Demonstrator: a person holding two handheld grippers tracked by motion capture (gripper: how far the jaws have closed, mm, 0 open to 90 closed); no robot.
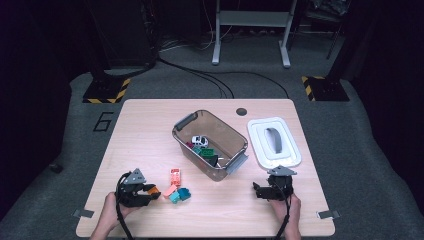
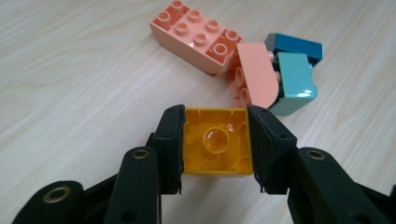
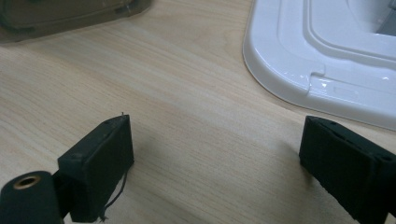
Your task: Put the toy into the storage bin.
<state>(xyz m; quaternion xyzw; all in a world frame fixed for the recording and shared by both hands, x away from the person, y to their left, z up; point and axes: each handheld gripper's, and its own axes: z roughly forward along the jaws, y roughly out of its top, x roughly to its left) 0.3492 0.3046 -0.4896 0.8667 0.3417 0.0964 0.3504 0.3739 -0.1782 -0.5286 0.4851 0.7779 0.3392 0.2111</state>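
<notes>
My left gripper [image 2: 215, 140] is shut on an orange-yellow brick [image 2: 215, 148], hollow underside facing the camera, both pads pressed on its sides. In the high view that gripper [image 1: 150, 191] sits at the table's front left, the orange brick [image 1: 152, 190] at its tip. Just beyond lie a salmon studded brick [image 2: 196, 36], a rounded salmon piece [image 2: 254, 74], a teal brick [image 2: 294, 84] and a dark blue brick [image 2: 299, 46]. My right gripper [image 3: 215, 163] stands open over bare wood at the front right [image 1: 260, 190], nothing between its jaws.
A translucent brown bin [image 1: 230, 135] in the table's middle holds a white toy car [image 1: 199, 140] and green bricks [image 1: 204, 151]. Its white lid [image 1: 257, 145] lies flat to the right, close ahead of my right gripper, its rim [image 3: 289, 79] near the jaws.
</notes>
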